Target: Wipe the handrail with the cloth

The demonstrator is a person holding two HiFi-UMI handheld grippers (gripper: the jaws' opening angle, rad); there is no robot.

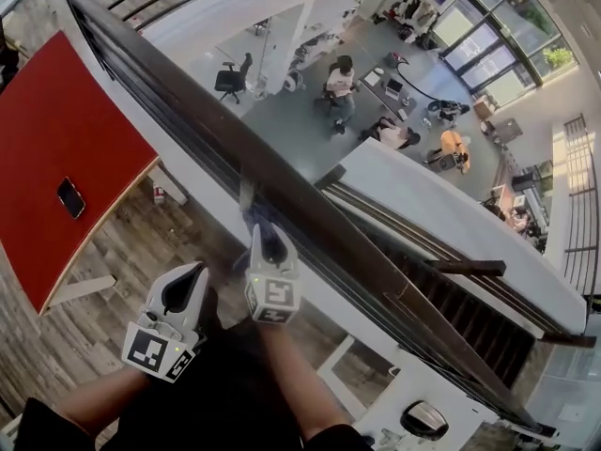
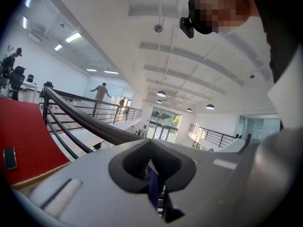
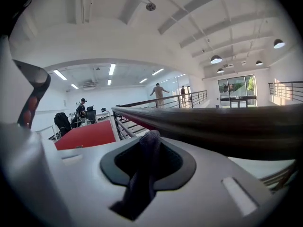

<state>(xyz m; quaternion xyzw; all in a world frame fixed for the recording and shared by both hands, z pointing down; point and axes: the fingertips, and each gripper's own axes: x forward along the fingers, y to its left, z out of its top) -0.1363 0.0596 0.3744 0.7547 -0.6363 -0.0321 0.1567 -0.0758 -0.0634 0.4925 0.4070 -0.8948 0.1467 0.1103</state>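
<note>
Dark blue cloth (image 1: 255, 216), soft, light and likely to bunch, sits clamped in the jaws of the right gripper (image 1: 268, 247) just beside the dark handrail (image 1: 376, 275) above an open atrium. The left gripper (image 1: 183, 294) hangs nearby, jaws drawn together. Pinching a fuller fold would probably wipe better.

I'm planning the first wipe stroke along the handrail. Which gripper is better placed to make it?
Probably right. The right gripper is shut on the cloth, which hangs right at the handrail; the left gripper sits back from the rail.
</note>
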